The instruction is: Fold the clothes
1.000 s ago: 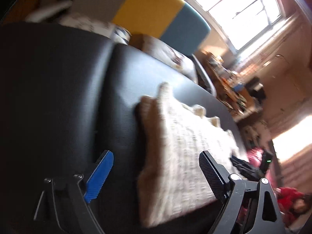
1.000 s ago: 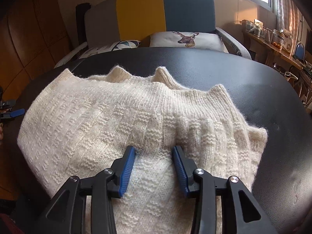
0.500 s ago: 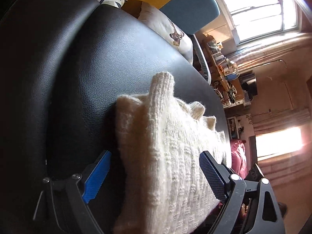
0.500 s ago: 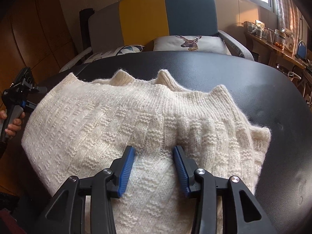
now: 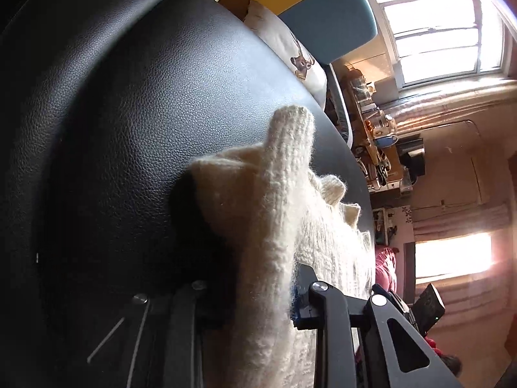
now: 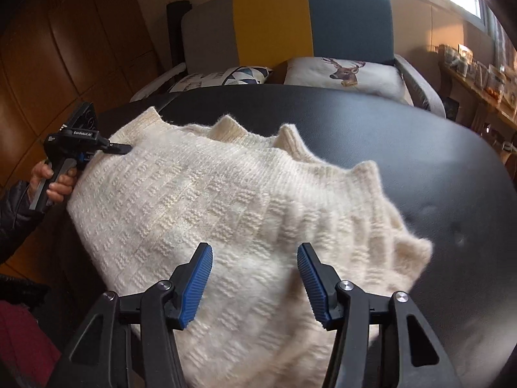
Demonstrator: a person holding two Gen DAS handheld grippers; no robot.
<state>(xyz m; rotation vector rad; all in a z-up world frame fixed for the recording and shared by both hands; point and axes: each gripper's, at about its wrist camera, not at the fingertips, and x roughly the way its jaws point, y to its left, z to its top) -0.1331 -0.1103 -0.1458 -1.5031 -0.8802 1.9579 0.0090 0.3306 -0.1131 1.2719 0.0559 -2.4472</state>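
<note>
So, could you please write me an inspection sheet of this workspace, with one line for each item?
Surface: black leather-like table, mostly bare on its right and far parts.
Job's things: one cream knitted sweater lying on the table, its ribbed edges pointing up at the far side.
Clutter: nothing seen on the table besides the sweater.
Grippers: left gripper is closed on the sweater's left edge, held by a hand; right gripper is open above the near part of the sweater.
Cables: a thin dark lead beside the dark sleeve.
Surroundings: grey, yellow and blue sofa with deer cushion, wooden panels, window, crowded shelf.
</note>
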